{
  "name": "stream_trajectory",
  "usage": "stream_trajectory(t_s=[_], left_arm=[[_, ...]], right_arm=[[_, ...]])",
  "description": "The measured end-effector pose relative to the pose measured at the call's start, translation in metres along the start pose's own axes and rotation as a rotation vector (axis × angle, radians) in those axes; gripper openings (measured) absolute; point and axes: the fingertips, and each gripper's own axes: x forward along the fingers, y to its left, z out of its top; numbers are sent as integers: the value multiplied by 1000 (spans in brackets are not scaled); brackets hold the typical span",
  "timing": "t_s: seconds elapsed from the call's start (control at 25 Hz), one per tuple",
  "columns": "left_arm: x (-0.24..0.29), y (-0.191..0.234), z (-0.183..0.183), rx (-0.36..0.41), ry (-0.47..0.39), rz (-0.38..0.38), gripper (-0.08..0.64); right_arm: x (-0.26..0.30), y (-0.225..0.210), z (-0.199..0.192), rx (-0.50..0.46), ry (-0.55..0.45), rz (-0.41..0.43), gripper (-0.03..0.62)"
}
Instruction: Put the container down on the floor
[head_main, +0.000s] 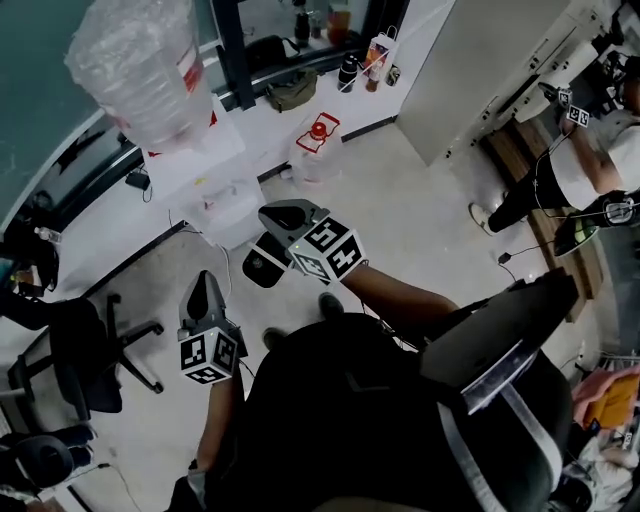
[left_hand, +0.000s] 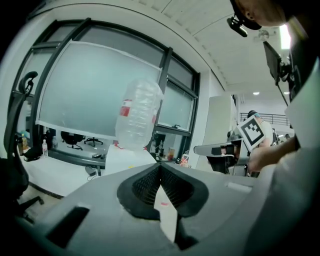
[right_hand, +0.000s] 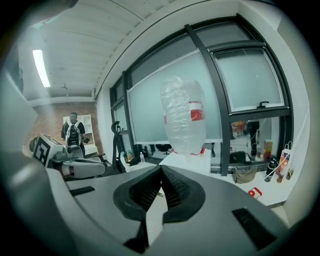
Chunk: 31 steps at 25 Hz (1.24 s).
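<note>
Your container (head_main: 318, 150) stands on the floor just beside the white water dispenser (head_main: 205, 175). It is clear-bodied with a white lid and a red handle, and its contents can't be made out. The inverted bottle (head_main: 140, 60) on the dispenser looks clear and crumpled. Your left gripper (left_hand: 160, 166) and right gripper (right_hand: 161, 169) are both closed on nothing.

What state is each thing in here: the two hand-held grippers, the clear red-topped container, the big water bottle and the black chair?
Left hand-held gripper: shut, nothing between the jaws.
Right hand-held gripper: shut, nothing between the jaws.
Clear plastic container with red top: upright on the floor, apart from both grippers.
Large clear plastic water bottle: inverted on the white dispenser.
Black office chair: unoccupied.
</note>
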Motion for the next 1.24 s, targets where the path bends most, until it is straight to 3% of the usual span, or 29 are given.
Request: stream_trajectory(t_s=[0.24, 0.52, 1.24], left_arm=[[-1, 8, 31, 40, -54, 33, 11], [1, 7, 28, 22, -31, 40, 11], [-4, 1, 34, 67, -41, 28, 11]], right_arm=[[-7, -3, 19, -16, -34, -10, 9], [-9, -6, 24, -7, -45, -14, 8], [-6, 4, 30, -30, -55, -17, 9]])
